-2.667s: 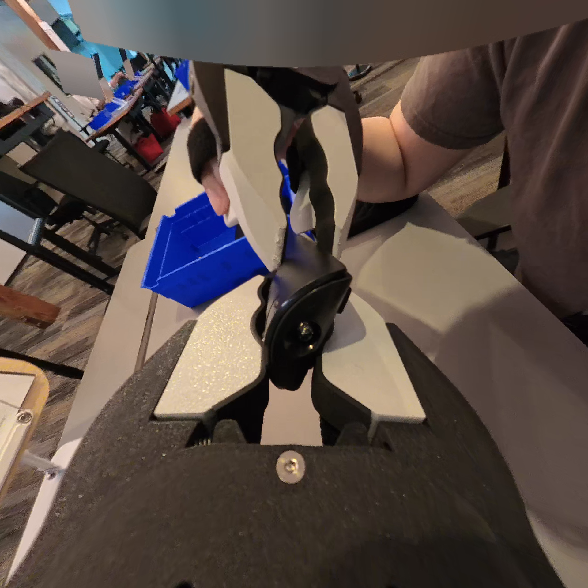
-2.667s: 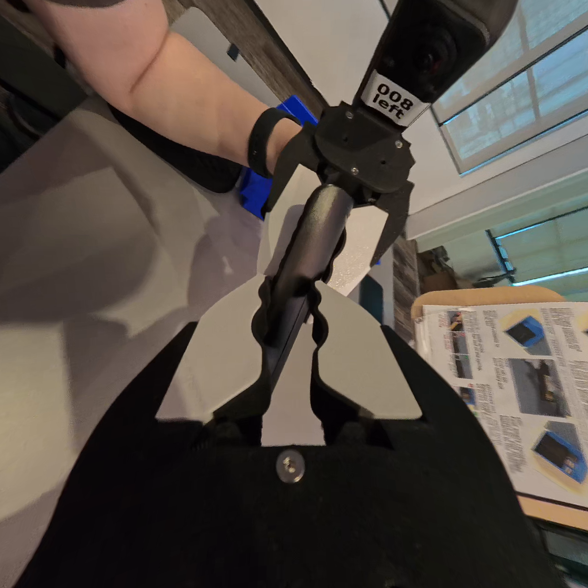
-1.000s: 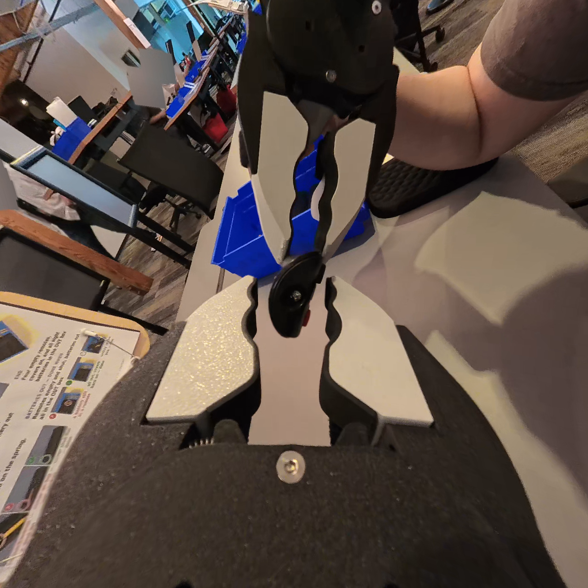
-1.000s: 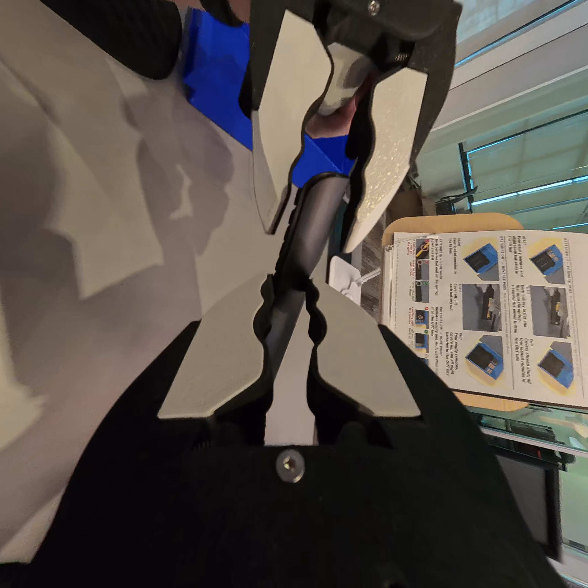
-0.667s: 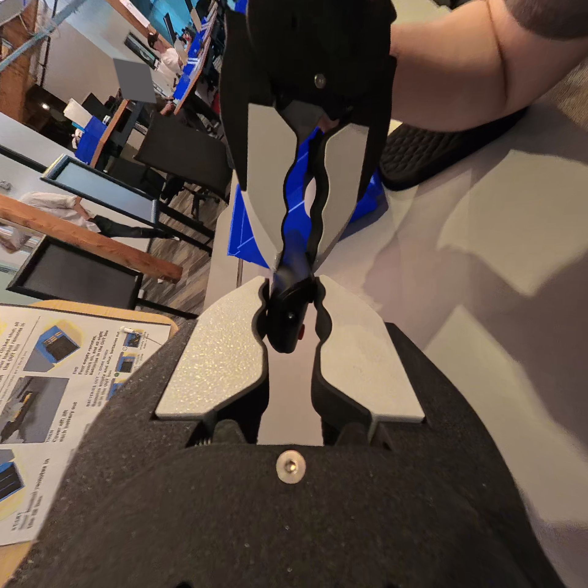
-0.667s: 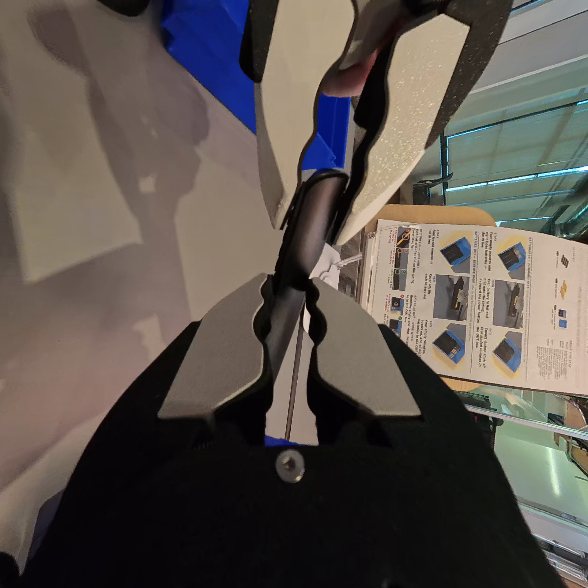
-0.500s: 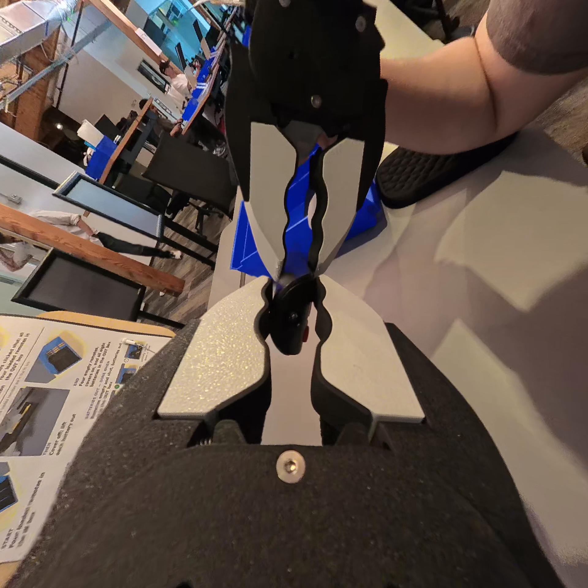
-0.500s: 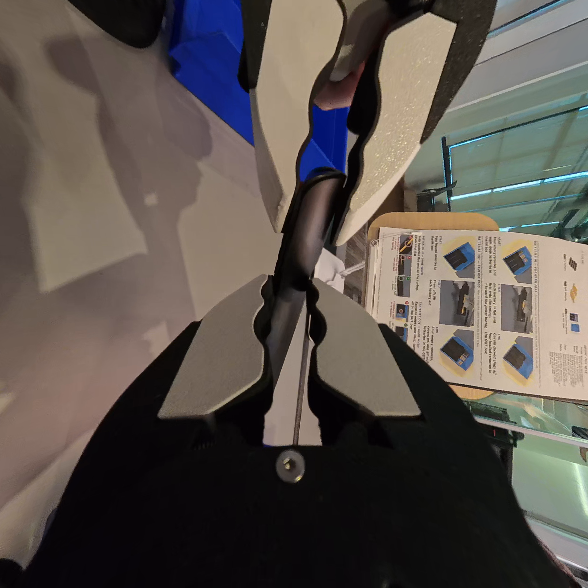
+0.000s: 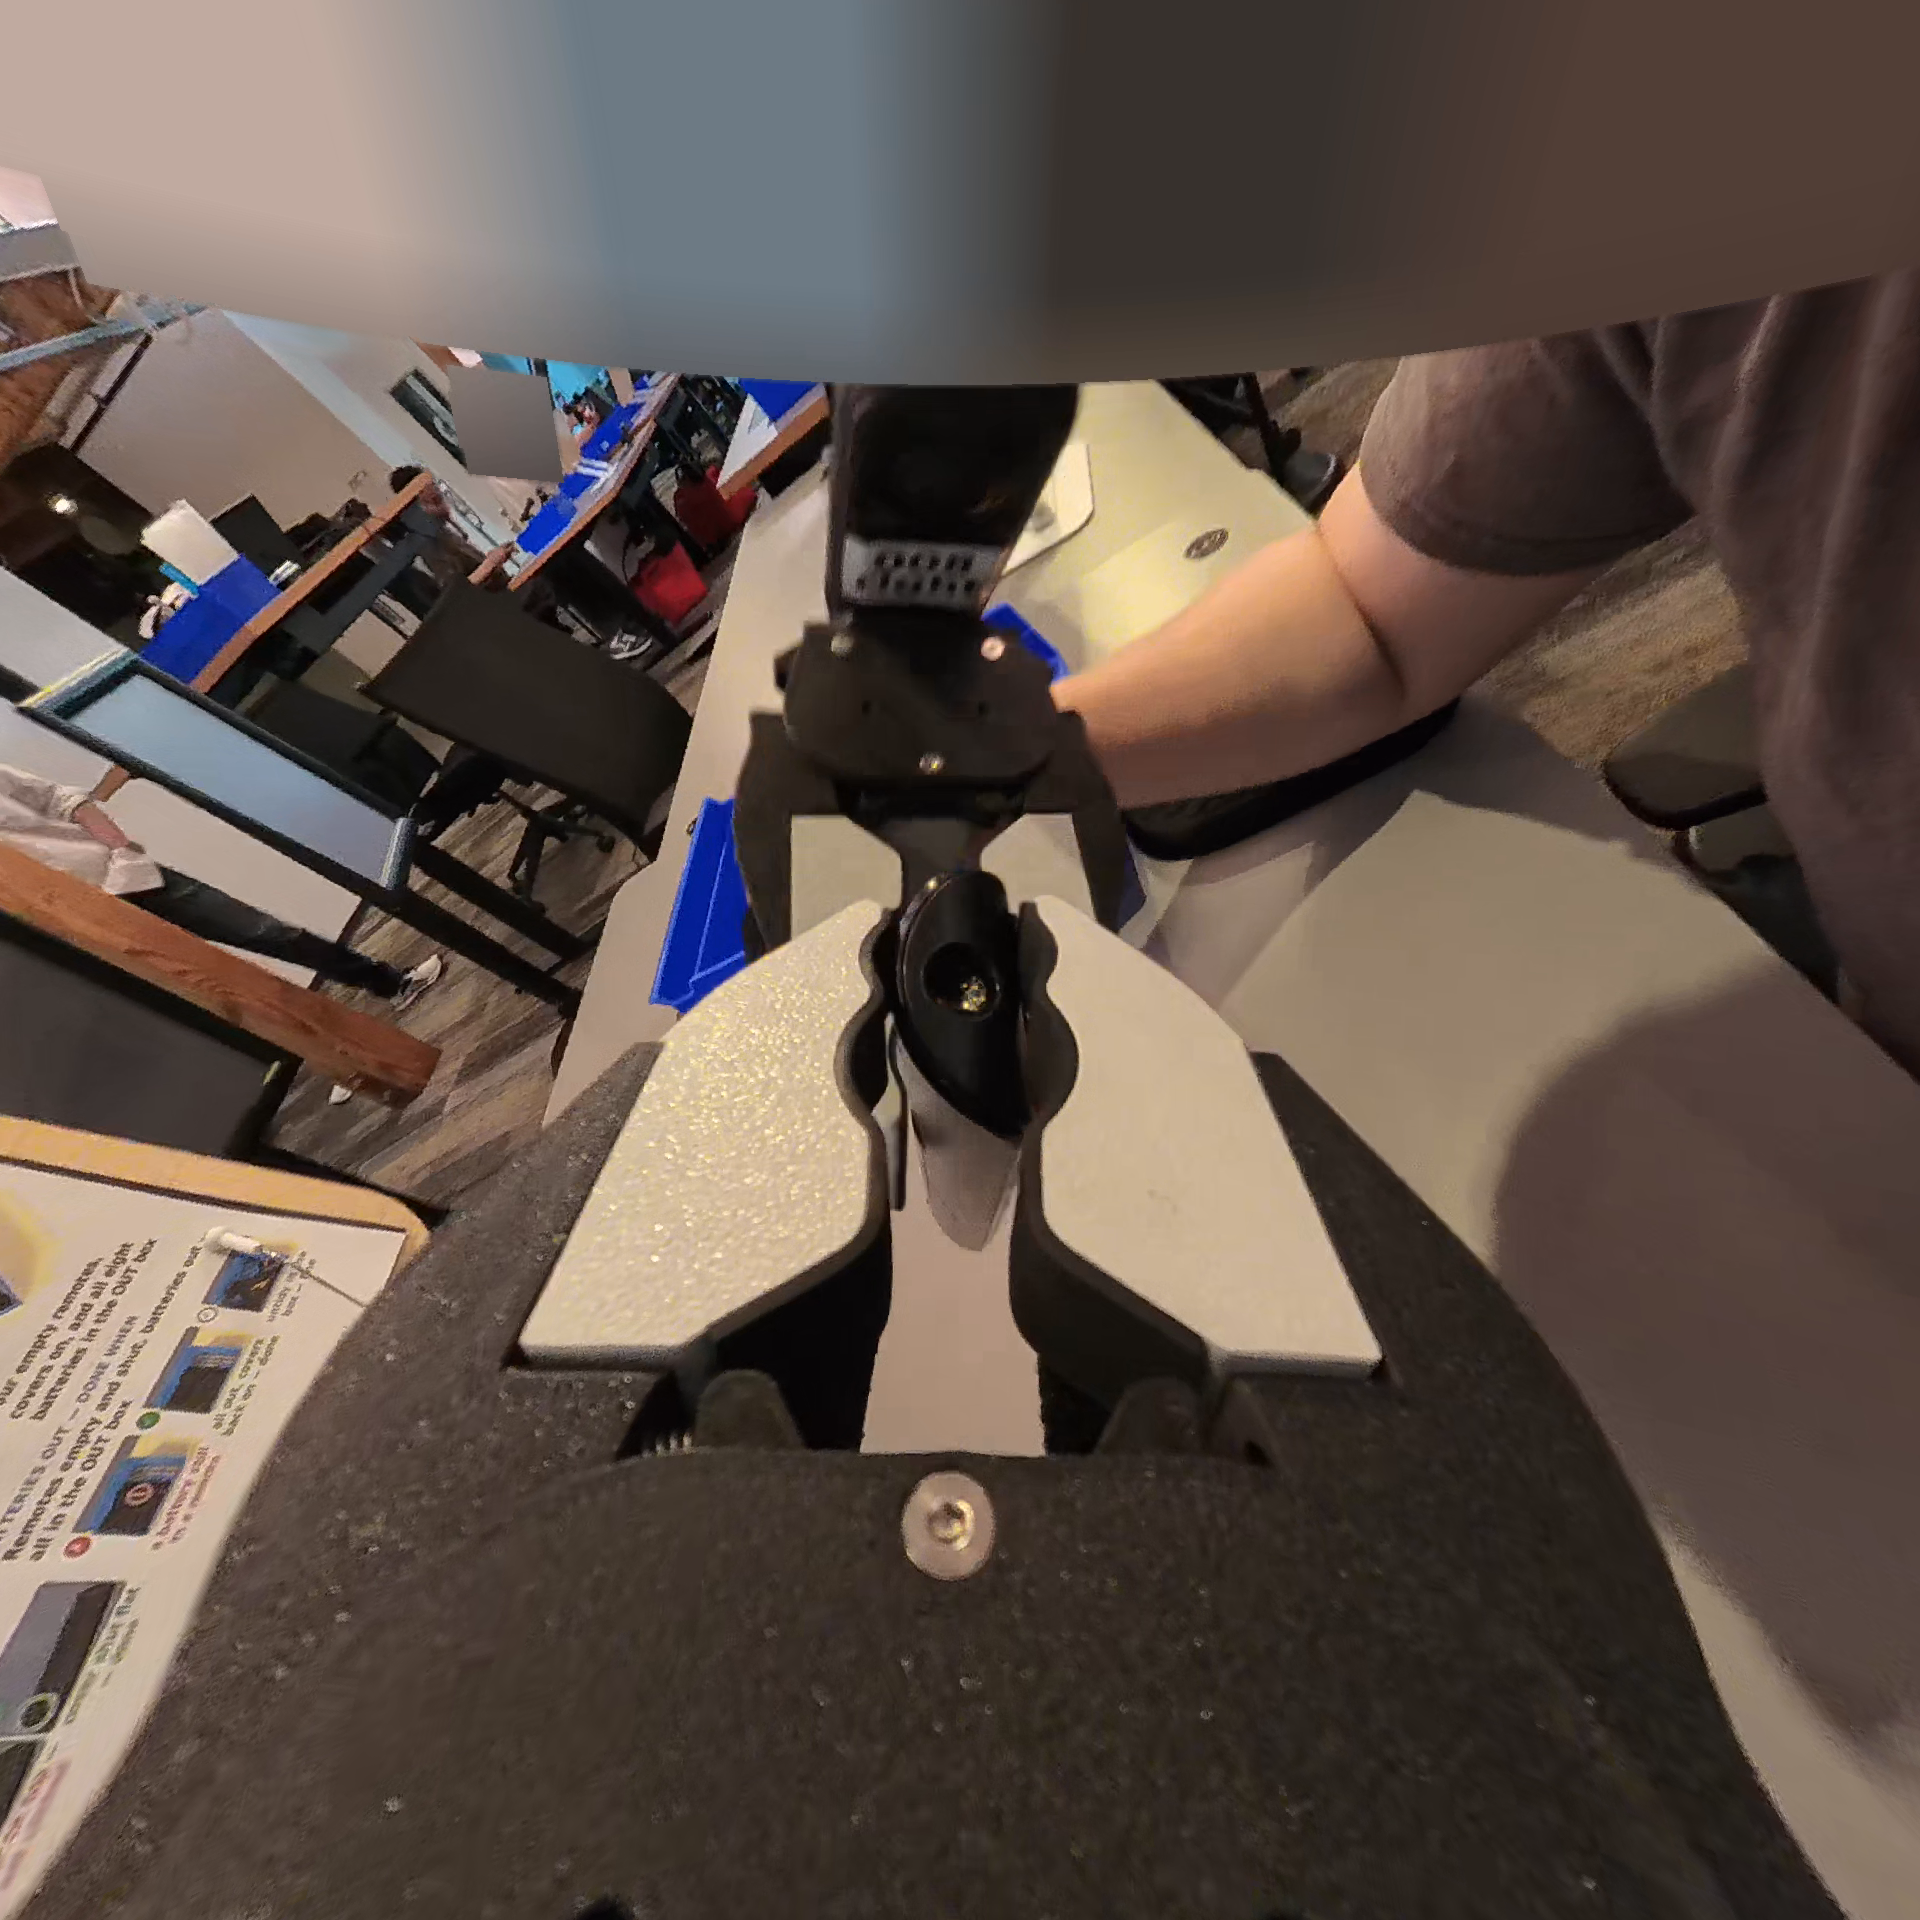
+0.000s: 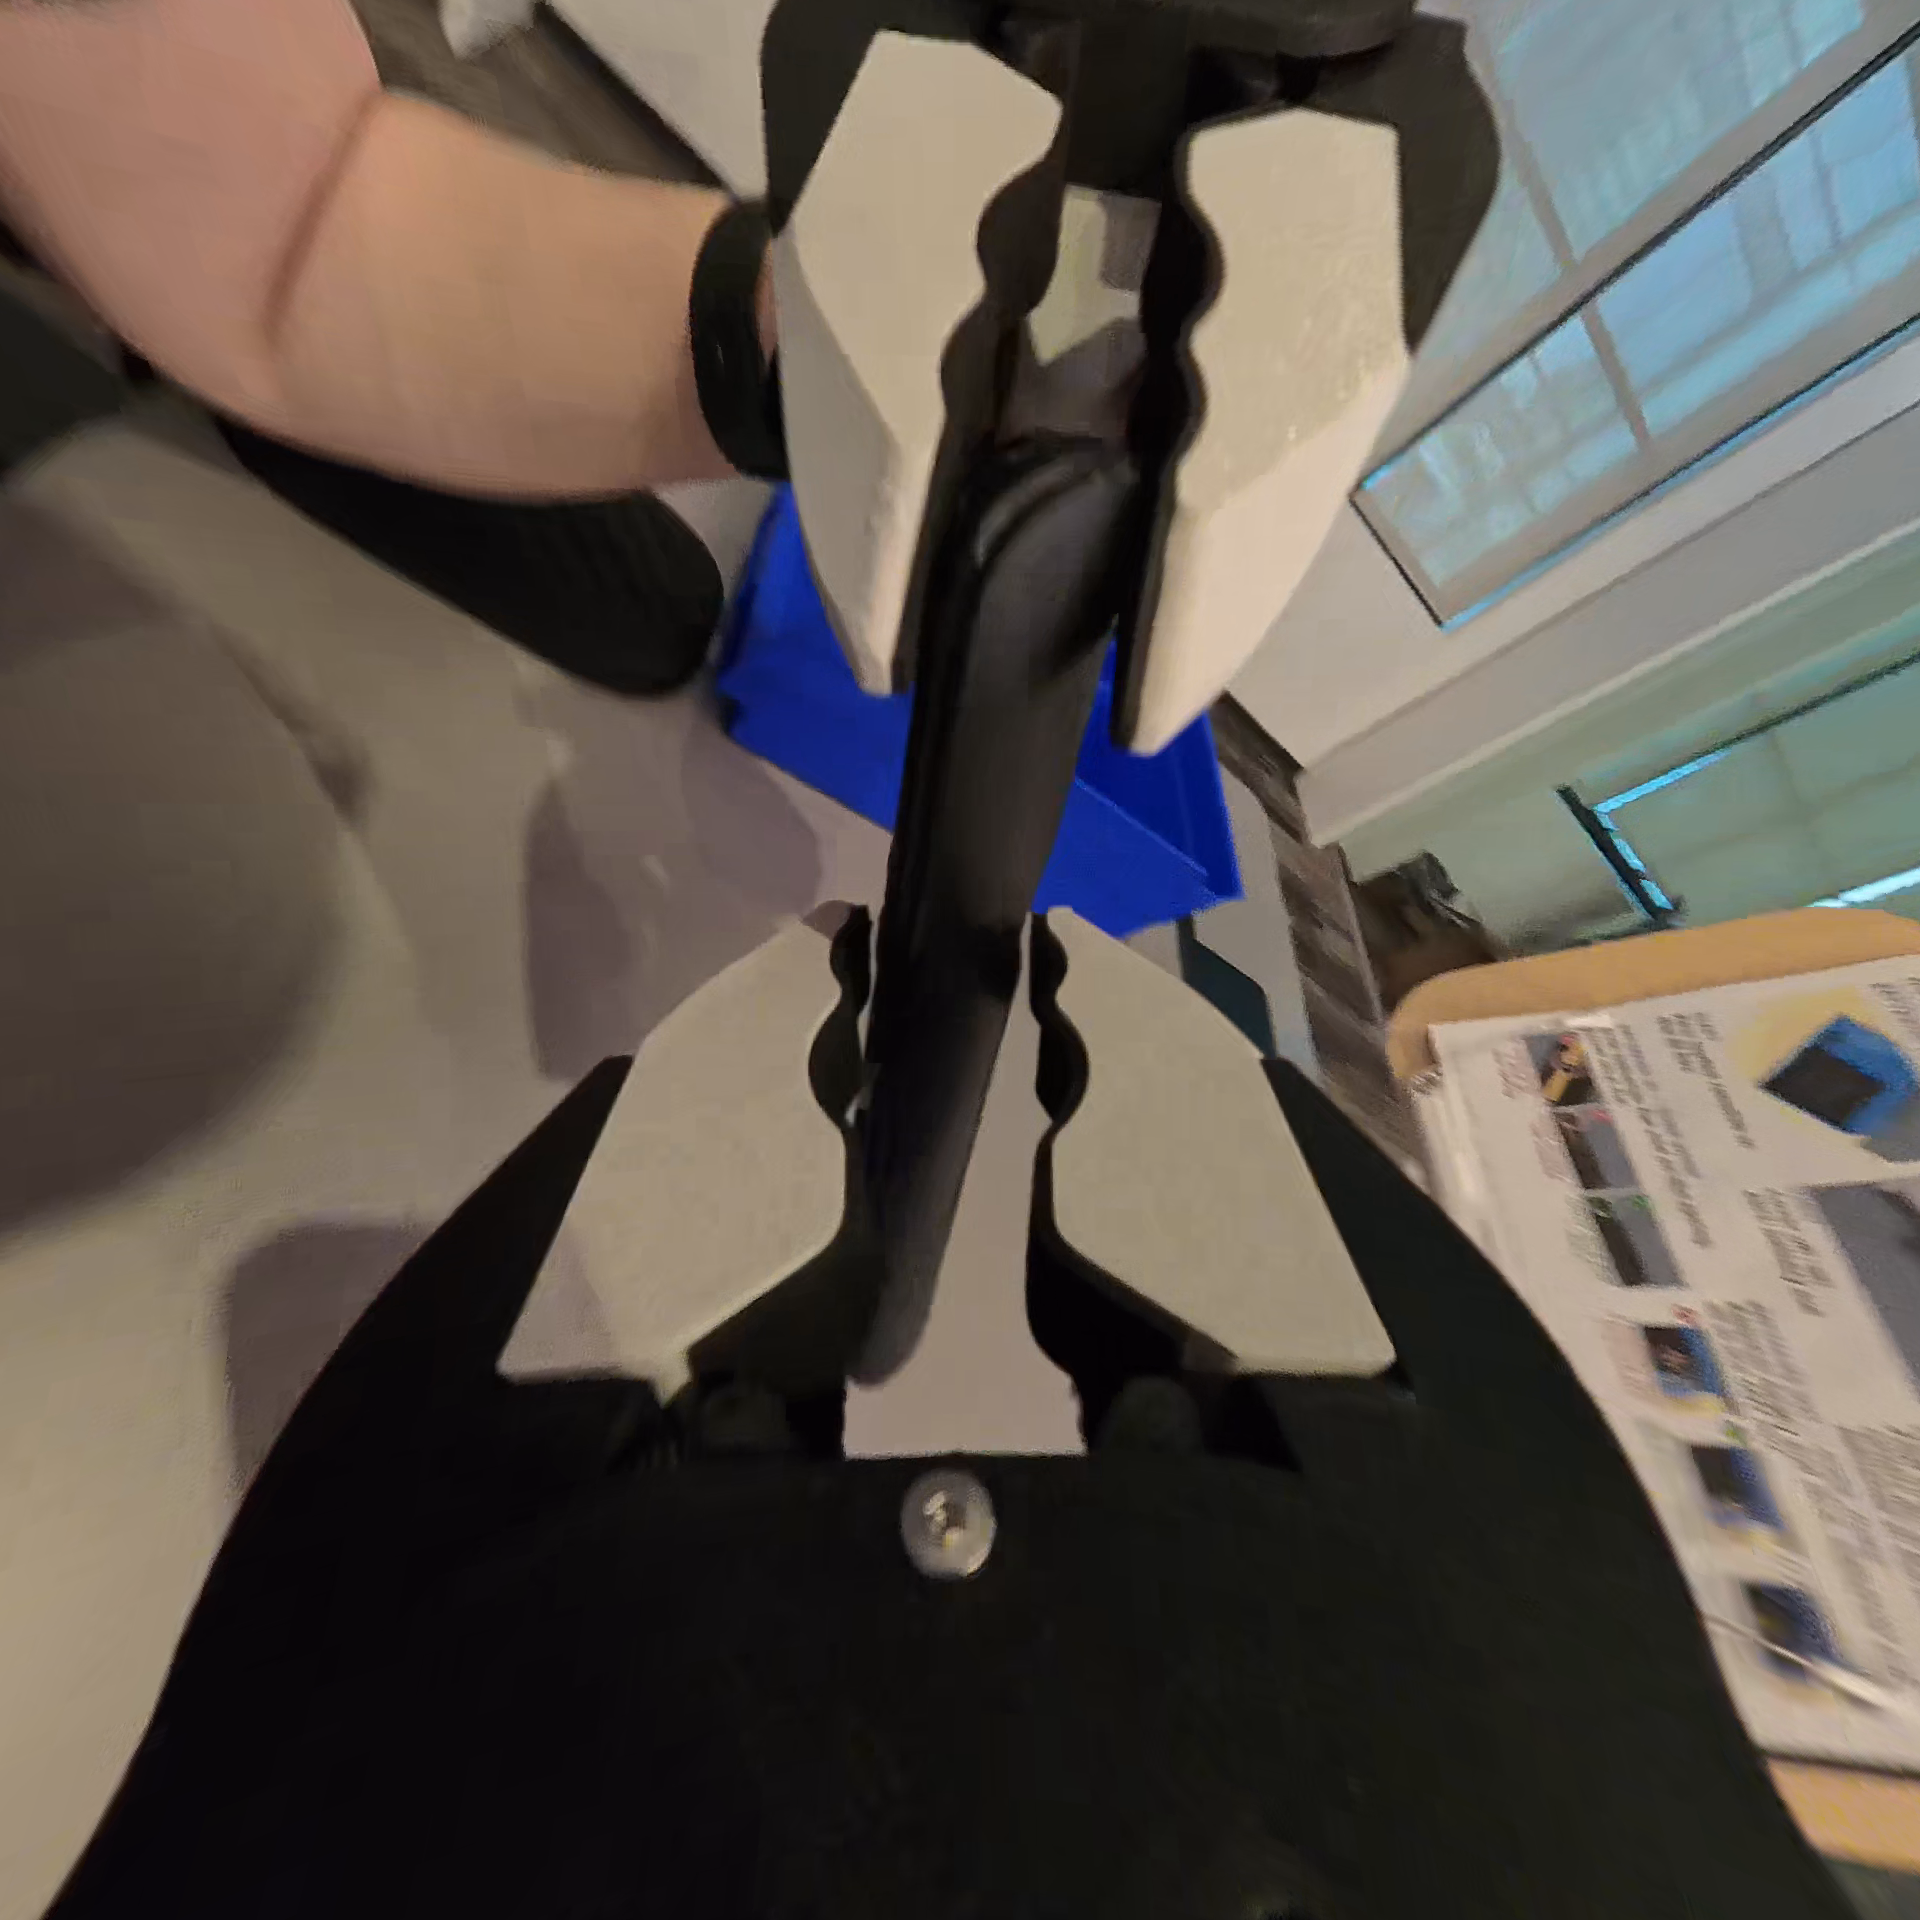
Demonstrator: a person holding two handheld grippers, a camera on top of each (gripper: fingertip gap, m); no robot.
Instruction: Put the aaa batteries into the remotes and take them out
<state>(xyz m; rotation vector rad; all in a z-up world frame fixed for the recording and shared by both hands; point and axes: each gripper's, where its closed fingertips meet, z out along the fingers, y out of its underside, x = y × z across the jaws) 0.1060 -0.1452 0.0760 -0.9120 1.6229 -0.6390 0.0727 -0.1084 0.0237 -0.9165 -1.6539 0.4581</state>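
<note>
A black remote (image 10: 966, 831) is held in the air between both grippers, above the grey table (image 10: 312, 831). In the right wrist view my right gripper (image 10: 940, 920) is shut on its near half. The left gripper (image 10: 1013, 707) faces it from above and grips the far end. In the left wrist view my left gripper (image 9: 956, 914) is shut on the remote's rounded end (image 9: 961, 997). The right gripper (image 9: 940, 868) sits just behind it, partly hidden. No batteries are in view.
A blue bin (image 10: 1122, 831) stands on the table behind the remote and also shows in the left wrist view (image 9: 696, 914). A printed instruction sheet (image 10: 1714, 1247) lies on a wooden board. A person's forearm rests on a black pad (image 9: 1299, 800).
A second ago my left gripper was open around the remote's end; it has since shut on it. The two grippers have come closer together and both views have tilted.
</note>
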